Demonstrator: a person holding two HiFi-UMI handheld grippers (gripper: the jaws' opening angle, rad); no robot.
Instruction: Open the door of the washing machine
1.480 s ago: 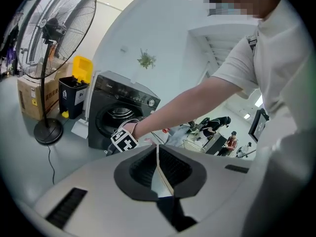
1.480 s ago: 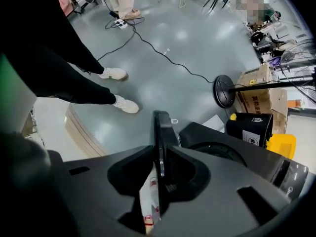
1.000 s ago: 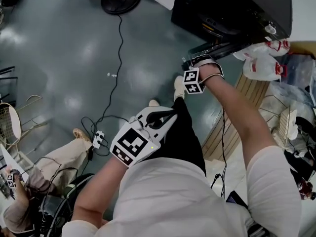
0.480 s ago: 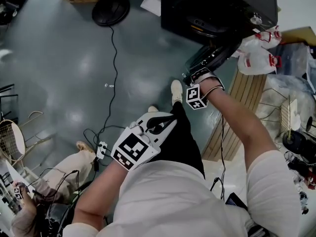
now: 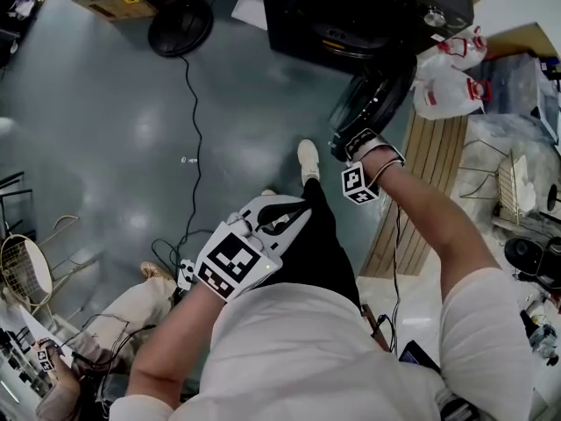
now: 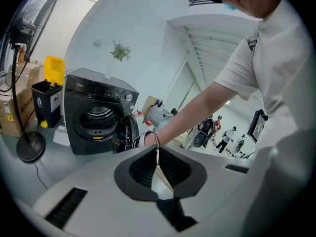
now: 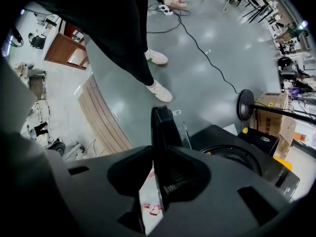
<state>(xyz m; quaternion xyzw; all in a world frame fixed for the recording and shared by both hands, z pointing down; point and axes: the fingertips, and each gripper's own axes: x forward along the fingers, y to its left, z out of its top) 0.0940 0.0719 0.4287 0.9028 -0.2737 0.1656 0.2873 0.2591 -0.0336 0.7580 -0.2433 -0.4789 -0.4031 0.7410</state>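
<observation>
The dark washing machine [image 5: 368,11] stands at the top of the head view, its drum opening [image 6: 94,117] uncovered. Its round door [image 5: 377,99] is swung out toward me, nearly edge-on. My right gripper [image 5: 344,149] is shut on the door's rim [image 7: 165,127], which runs up between its jaws in the right gripper view. My left gripper [image 5: 294,213] hangs in front of my waist, well back from the machine, shut with nothing between its pads [image 6: 170,167]. In the left gripper view my right hand [image 6: 148,138] shows at the door [image 6: 129,132].
A floor fan's base [image 5: 180,26] and its cable [image 5: 187,112] lie left of the machine. White plastic bags [image 5: 447,90] and wooden slats [image 5: 412,200] are on the right. A person sits at lower left [image 5: 131,310]. A yellow-lidded bin [image 6: 47,100] stands beside the machine.
The door has swung farther out from the machine, and my right gripper has travelled with it, still on the rim. My left gripper has shifted only a little.
</observation>
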